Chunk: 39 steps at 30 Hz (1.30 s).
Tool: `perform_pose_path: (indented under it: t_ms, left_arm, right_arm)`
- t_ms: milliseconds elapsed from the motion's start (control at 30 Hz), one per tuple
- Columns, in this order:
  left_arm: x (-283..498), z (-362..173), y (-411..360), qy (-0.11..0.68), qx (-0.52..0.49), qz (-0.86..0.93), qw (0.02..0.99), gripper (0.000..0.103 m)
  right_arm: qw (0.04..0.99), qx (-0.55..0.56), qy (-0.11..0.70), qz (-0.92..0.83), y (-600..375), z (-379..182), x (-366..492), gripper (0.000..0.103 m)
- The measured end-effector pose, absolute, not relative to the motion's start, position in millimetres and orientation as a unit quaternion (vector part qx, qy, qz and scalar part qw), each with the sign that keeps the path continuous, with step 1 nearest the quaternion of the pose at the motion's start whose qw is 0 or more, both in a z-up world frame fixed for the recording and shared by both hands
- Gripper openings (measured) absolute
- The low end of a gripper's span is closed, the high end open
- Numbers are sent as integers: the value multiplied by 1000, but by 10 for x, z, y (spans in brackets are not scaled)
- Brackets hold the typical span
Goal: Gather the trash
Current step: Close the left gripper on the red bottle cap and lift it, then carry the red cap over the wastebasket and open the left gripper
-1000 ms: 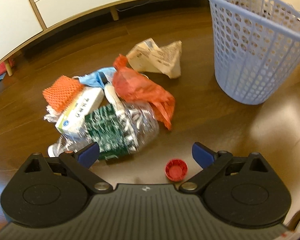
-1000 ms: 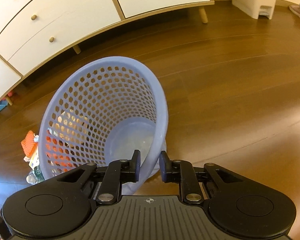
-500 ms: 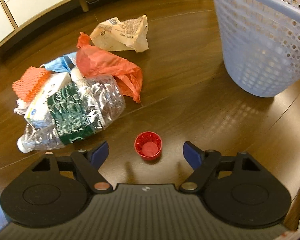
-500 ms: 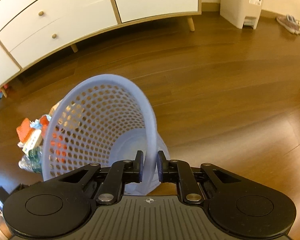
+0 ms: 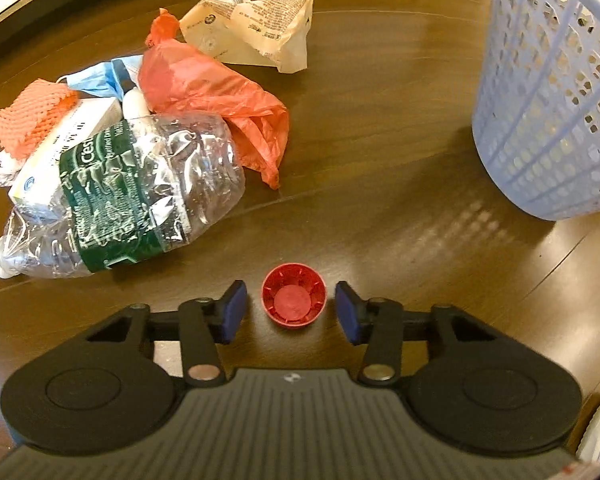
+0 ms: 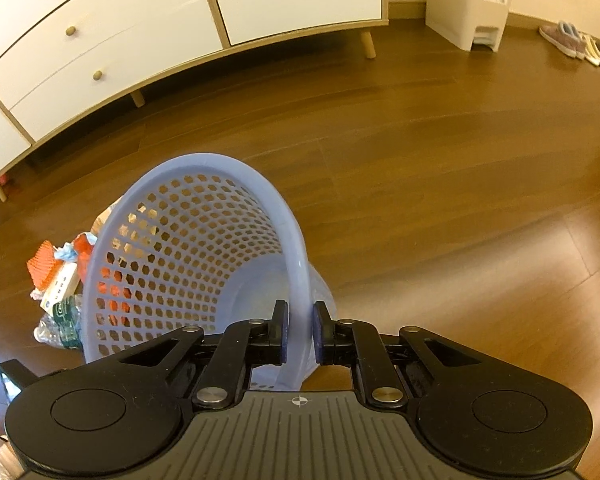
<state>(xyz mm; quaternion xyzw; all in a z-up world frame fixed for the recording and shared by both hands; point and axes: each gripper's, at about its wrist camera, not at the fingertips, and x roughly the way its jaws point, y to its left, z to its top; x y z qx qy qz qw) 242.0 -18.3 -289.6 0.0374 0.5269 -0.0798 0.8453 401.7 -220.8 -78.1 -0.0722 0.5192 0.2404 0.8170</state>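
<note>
We hold the left gripper point(image 5: 291, 307) low over the wooden floor point(image 5: 380, 168), its fingers point(image 5: 231, 312) spread apart on either side of a red cap point(image 5: 294, 300). The cap lies open side up between the blue pads, with a small gap on each side, so nothing is gripped.

Beyond the cap, to our left, the rest of the trash lies in a pile: a crushed bottle point(image 5: 132, 196) with a green label, a white box point(image 5: 60, 148) tucked behind it, an orange net point(image 5: 28, 116), a blue mask point(image 5: 96, 78), a red bag point(image 5: 212, 96) and a crumpled wrapper point(image 5: 256, 28) farthest away.

Our right gripper point(image 6: 300, 334) has its fingers closed on the near rim of the basket point(image 6: 188, 248), one pad inside and one outside the wall. The basket tilts toward the pile, and we see nothing inside it. In the left view the basket stands to the right, well apart from the cap. A white cabinet point(image 6: 120, 40) runs along the far wall.
</note>
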Motion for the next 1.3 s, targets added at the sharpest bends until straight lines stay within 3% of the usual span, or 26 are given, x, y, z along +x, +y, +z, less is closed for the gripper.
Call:
perform_pose_path:
  t_ms: [67,467,900,1300]
  left_arm:
    - [2433,-2902,-186,530,35,-81,843,29]
    - [2323,-2563,-134,507,51,-75,857,28]
    - [2353,-1220,-220,440,61,-113,889,29]
    - [2355,-500,-988,429,117,-197,874,29]
  right_arm:
    - [816,-68,521,241,-2215,-769,3996,9]
    - [821,-28,531,208,-2329,-788,3972,9]
    - [820,14,542,186,-2425,-815,3856,9]
    - [816,19,542,201,-2435,-783,3755,9]
